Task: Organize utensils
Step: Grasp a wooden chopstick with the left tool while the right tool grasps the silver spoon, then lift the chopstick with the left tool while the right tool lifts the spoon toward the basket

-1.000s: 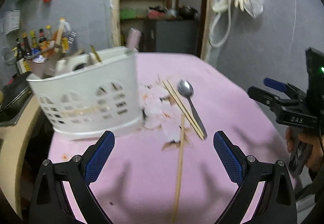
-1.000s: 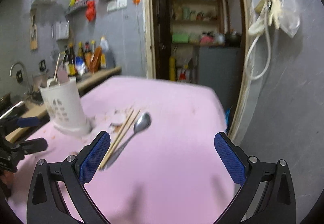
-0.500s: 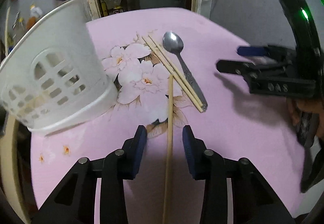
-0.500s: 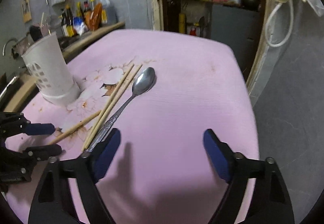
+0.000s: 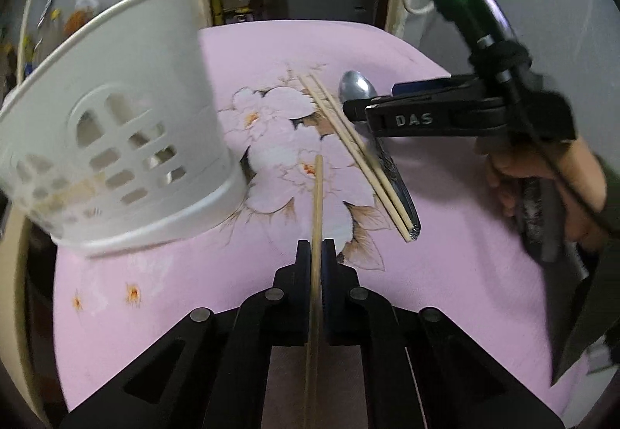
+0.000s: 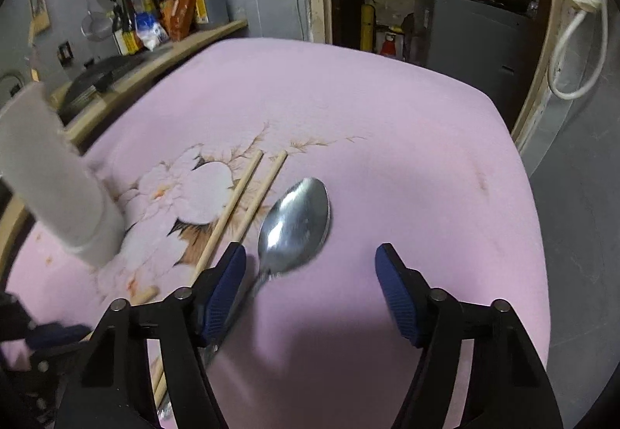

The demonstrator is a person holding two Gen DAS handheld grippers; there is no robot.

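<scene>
A single wooden chopstick (image 5: pixel 317 196) lies on the pink flowered tablecloth (image 5: pixel 155 293), and my left gripper (image 5: pixel 316 247) is shut on its middle. A pair of chopsticks (image 5: pixel 356 157) lies beside a metal spoon (image 5: pixel 354 88) to the right. In the right wrist view the spoon's bowl (image 6: pixel 294 223) sits between the closing jaws of my right gripper (image 6: pixel 310 250); the blue pads (image 6: pixel 224 293) do not touch it. The pair of chopsticks (image 6: pixel 240 204) runs just left of the left finger. A white slotted utensil basket (image 5: pixel 116 119) stands at the left.
A person's hand (image 5: pixel 542 173) holds my right gripper (image 5: pixel 368 95) over the spoon. A wooden counter with sauce bottles (image 6: pixel 162 14) runs along the left of the table. Beyond the far edge are a doorway and a grey cabinet (image 6: pixel 472 37). A grey wall borders the right side.
My left gripper came down over the single chopstick and closed on it. My right gripper moved in low over the spoon and its jaws narrowed.
</scene>
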